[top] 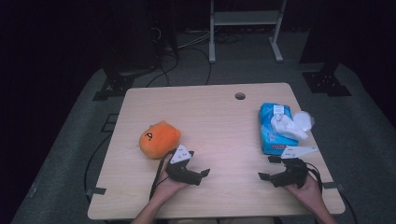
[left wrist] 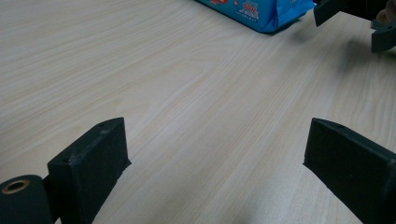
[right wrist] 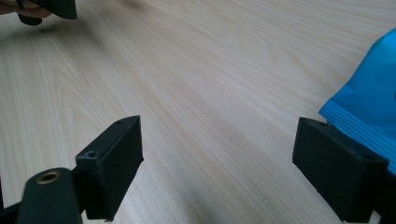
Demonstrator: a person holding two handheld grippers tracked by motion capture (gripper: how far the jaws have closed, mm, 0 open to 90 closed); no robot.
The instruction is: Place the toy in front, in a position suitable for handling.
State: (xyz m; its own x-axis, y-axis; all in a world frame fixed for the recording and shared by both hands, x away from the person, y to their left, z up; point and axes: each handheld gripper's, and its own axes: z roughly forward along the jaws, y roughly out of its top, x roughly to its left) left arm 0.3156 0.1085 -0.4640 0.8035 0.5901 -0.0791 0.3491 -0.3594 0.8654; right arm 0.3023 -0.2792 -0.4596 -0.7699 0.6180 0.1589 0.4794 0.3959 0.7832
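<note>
An orange plush toy (top: 159, 139) lies on the left part of the wooden table (top: 219, 116). A blue pack of wipes (top: 275, 133) lies at the right, with a white wipe (top: 287, 125) pulled up from its top. My left gripper (top: 198, 164) rests low just right of the plush, its jaws open over bare wood (left wrist: 217, 140). My right gripper (top: 268, 168) stands open just in front of the pack, and one jaw sits beside the pack's blue corner (right wrist: 369, 112). Nothing lies between either pair of jaws. The two grippers face each other across the table's front.
A round cable hole (top: 240, 96) sits near the table's far edge. A round clear lid (top: 303, 121) lies by the pack. Behind the table stand a white frame (top: 245, 18) and black stands, with cables on the floor. The right gripper's jaws (left wrist: 355, 14) show beyond the pack (left wrist: 261, 11).
</note>
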